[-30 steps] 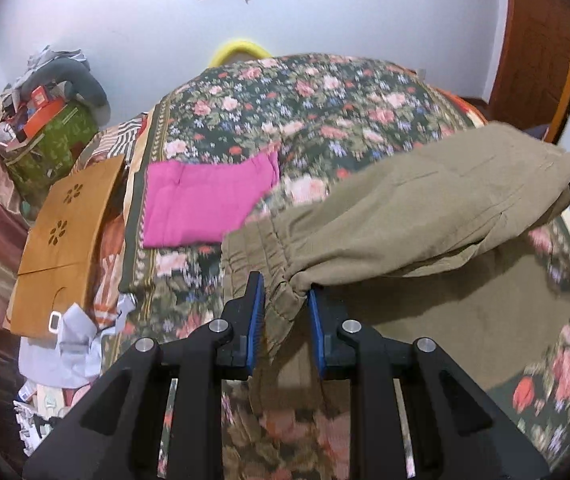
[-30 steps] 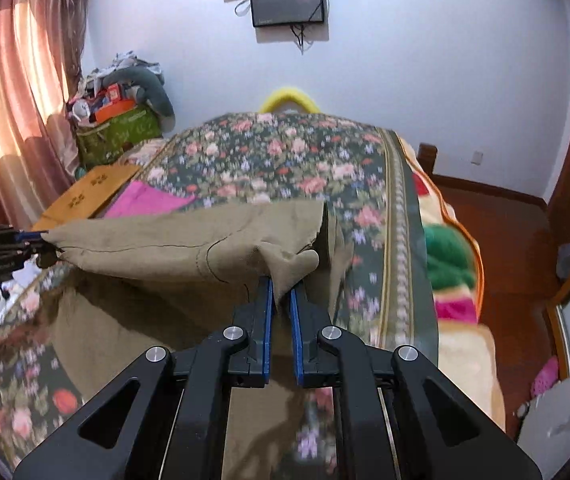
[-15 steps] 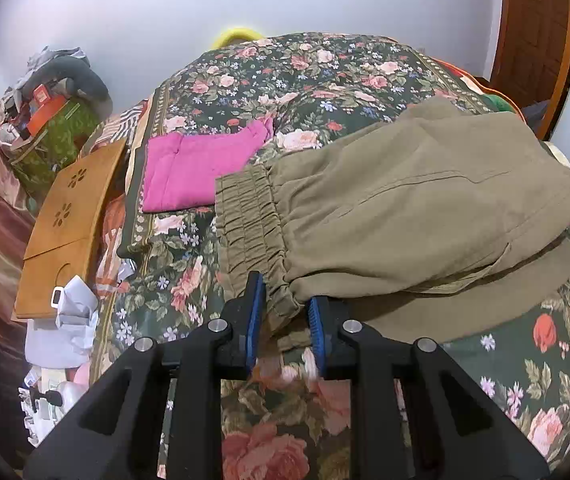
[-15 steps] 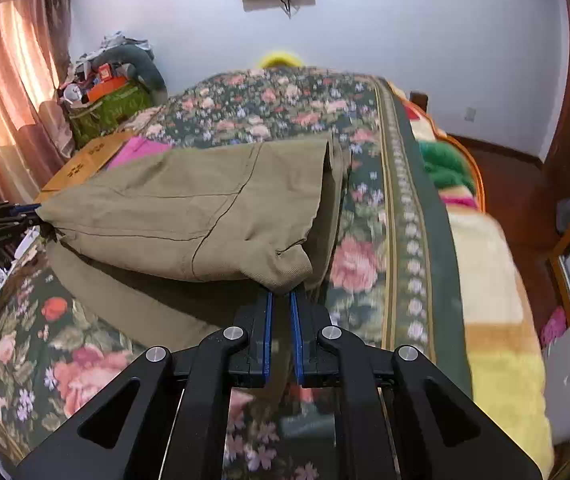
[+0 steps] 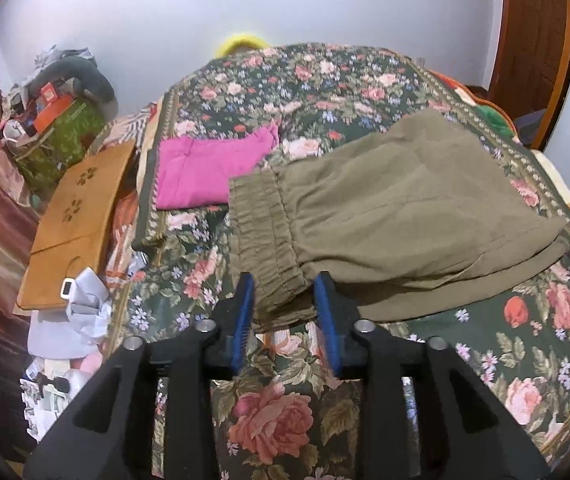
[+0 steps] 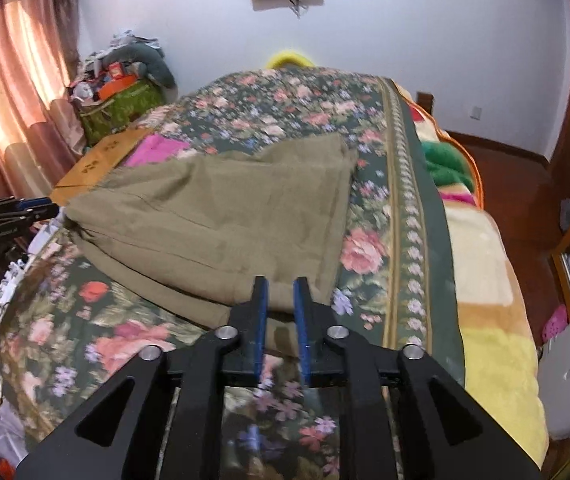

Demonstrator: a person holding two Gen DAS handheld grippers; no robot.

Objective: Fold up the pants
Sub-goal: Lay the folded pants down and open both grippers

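Observation:
The olive pants (image 5: 405, 216) lie folded over on the floral bed cover (image 5: 325, 80), their gathered waistband toward my left gripper (image 5: 285, 300). That gripper's jaws are opening, and the waistband corner lies slack between its blue pads. In the right wrist view the pants (image 6: 225, 216) stretch to the left. My right gripper (image 6: 281, 304) sits low at their near right corner. Its jaws are opening too, with the cloth's edge loose in the narrow gap. The left gripper (image 6: 25, 210) shows at that view's left edge.
A folded pink garment (image 5: 205, 172) lies on the bed beyond the waistband. A wooden board (image 5: 81, 216), a green bag (image 5: 61, 136) and white crumpled cloth (image 5: 73, 312) crowd the left bedside. A yellow blanket (image 6: 493, 280) hangs over the bed's right side.
The pants came down from hanging between the two grippers and now lie flat on the bed. Both pairs of jaws, earlier pinched on the cloth, have parted.

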